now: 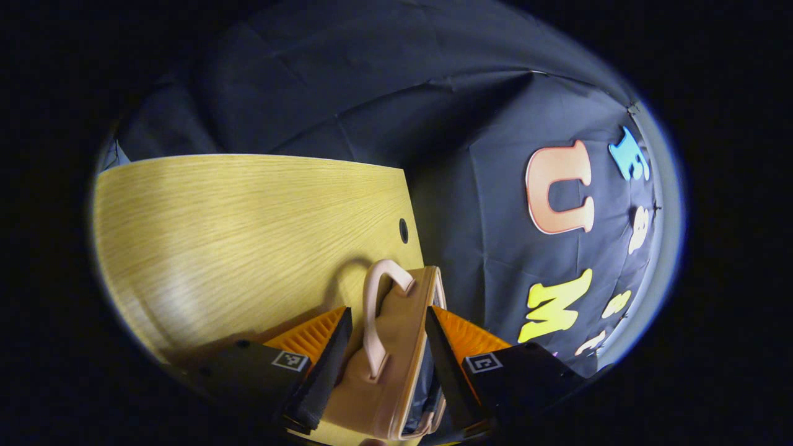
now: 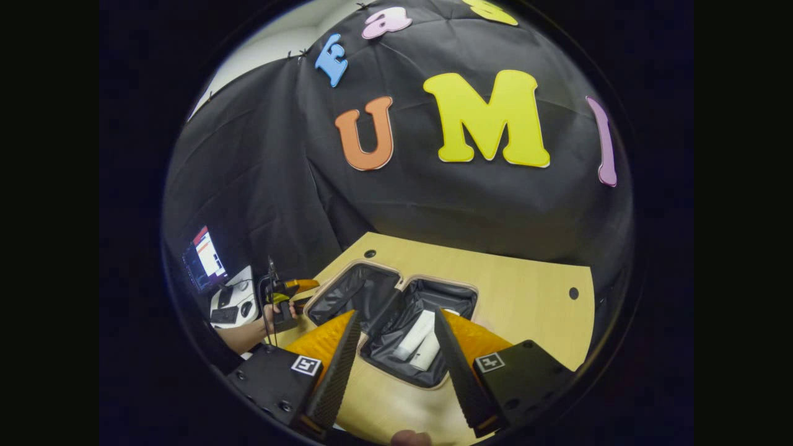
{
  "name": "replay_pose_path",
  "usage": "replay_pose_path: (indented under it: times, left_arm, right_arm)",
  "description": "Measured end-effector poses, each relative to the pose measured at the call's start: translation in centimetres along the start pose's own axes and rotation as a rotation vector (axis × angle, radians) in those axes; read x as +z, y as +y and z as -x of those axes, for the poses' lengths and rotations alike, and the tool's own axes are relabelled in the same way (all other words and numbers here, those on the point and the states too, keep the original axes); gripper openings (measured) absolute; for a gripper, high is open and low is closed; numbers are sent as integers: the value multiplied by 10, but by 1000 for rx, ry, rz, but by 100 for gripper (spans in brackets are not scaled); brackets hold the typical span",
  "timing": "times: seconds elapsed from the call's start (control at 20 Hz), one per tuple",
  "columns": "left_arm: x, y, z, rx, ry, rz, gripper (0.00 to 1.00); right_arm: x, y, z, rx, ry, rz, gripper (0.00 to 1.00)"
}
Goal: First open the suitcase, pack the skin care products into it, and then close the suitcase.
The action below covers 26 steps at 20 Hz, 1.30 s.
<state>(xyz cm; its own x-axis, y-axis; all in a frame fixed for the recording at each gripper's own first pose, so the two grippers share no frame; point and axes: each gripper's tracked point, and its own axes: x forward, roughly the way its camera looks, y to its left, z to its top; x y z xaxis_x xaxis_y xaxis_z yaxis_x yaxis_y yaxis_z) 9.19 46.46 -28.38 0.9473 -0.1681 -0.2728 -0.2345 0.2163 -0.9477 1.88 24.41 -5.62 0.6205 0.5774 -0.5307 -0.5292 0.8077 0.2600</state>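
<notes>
The pale pink hard-shell suitcase (image 2: pixel 396 322) lies open on the light wooden table (image 2: pixel 526 285), both halves flat and lined with dark fabric, in the right gripper view. In its right half, toward five o'clock from the hinge, rest two white skin care tubes (image 2: pixel 420 341) side by side; their far ends are partly hidden behind the right tongs (image 2: pixel 396 347), which hover above the case with fingers spread apart, holding nothing. At nine o'clock from the suitcase, just off its left half, the left tongs (image 2: pixel 296 291) appear small and far off, carried by a hand (image 2: pixel 272 310) whose forearm runs toward the lower left; whether they touch the shell from there is hard to make out. In the left gripper view the left tongs (image 1: pixel 387 347) sit on either side of the suitcase edge with its pink looped handle (image 1: pixel 378 310), but actual pressing contact cannot be told, and the shell's lower part is cut off. Beyond the hand, at eight o'clock, a lit monitor (image 2: pixel 203 257), a keyboard (image 2: pixel 223 314) and a mouse (image 2: pixel 246 308) sit on a white desk, small and blurred.
</notes>
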Motion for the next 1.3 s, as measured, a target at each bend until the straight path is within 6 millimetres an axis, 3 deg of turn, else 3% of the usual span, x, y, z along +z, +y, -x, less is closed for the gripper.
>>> replay_pose_path:
  times: [0.05,0.1,0.15,0.3,0.55,0.75,0.95,1.1,1.3]
  left_arm:
    - [3,0,-7,-1,-2,16,74]
    - [4,0,-12,-4,-2,35,82]
    - [7,-1,-16,-13,-4,60,67]
    - [6,3,-24,10,5,84,51]
    - [4,-10,-24,44,15,69,24]
    - [9,-69,-10,-15,-18,4,22]
    - [-14,-147,3,-77,-4,-196,22]
    - [-49,-219,8,-171,11,-293,22]
    - [-128,-292,8,-248,39,-429,22]
  right_arm:
    - [-2,0,-1,1,-1,-8,72]
    - [-1,2,-1,5,-3,-18,72]
    - [-1,1,1,3,-4,-24,72]
    - [-1,-4,6,-16,-25,-36,72]
    - [-2,-17,20,-46,-71,-92,72]
    - [1,-27,34,-66,-125,-75,72]
    - [11,-38,55,-75,-202,-92,72]
    - [17,-57,79,-134,-271,-53,70]
    - [27,-79,114,-224,-372,-19,70]
